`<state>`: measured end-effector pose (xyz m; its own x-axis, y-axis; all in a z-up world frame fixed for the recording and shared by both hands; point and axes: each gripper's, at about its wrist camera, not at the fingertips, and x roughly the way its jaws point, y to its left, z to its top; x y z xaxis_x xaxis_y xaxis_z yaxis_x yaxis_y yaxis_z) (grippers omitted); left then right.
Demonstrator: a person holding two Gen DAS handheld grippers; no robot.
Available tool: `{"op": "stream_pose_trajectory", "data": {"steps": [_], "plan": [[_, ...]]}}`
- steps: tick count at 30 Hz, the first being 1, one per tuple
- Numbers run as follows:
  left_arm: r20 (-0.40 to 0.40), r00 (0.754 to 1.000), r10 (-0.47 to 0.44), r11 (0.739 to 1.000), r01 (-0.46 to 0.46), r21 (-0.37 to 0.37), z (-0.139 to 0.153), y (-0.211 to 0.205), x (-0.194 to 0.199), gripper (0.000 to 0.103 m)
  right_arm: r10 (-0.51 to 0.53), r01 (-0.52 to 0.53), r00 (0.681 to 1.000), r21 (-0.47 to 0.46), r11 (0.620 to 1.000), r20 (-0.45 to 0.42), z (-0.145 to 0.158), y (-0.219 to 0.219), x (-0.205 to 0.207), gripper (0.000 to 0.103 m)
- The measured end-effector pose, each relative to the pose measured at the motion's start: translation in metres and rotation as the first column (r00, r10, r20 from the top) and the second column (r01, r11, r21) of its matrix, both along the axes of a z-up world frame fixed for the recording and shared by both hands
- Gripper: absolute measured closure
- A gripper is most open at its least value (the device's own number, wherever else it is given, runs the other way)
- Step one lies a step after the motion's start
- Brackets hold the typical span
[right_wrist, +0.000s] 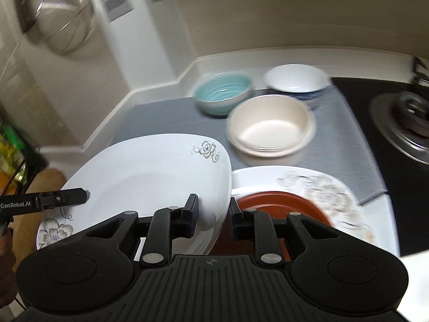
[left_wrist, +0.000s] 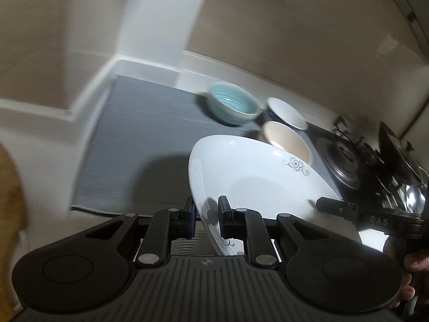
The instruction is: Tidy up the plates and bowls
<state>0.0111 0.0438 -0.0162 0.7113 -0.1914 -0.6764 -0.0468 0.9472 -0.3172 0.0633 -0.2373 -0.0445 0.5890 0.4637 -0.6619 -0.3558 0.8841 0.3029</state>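
Both grippers hold one white flower-printed plate (left_wrist: 257, 177) lifted above the counter. My left gripper (left_wrist: 206, 212) is shut on its left rim. My right gripper (right_wrist: 214, 212) is shut on its right rim; the plate (right_wrist: 150, 177) tilts in the right wrist view. Below it lie a red-brown plate (right_wrist: 278, 201) on a large floral plate (right_wrist: 329, 187). On the grey mat (right_wrist: 161, 115) stand a teal bowl (right_wrist: 222, 91), a stack of cream bowls (right_wrist: 270, 126) and a white and blue bowl (right_wrist: 295, 80). The bowls also show in the left wrist view: teal (left_wrist: 233, 104), cream (left_wrist: 287, 142), white (left_wrist: 287, 112).
A gas stove burner (right_wrist: 407, 118) sits right of the mat. A metal mesh strainer (right_wrist: 67, 21) hangs on the wall at the upper left. The white counter backsplash (right_wrist: 241, 56) runs behind the bowls. The other gripper's finger (right_wrist: 61, 197) reaches over the plate.
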Motion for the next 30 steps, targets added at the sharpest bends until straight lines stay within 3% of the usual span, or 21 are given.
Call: {"op": "stream_pose_trajectory", "data": {"steps": [14, 30], "plan": [[-0.028, 0.986, -0.165, 0.986, 0.164, -0.036, -0.028, -0.077, 0.036, 0.085, -0.189, 0.188, 0.981, -0.013, 0.982, -0.034, -0.017, -0.089, -0.008, 0.081], [-0.081, 0.978, -0.192, 0.981, 0.191, -0.024, -0.042, -0.089, 0.040, 0.083, -0.178, 0.176, 0.982, -0.033, 0.984, -0.058, -0.036, -0.103, 0.001, 0.082]]}}
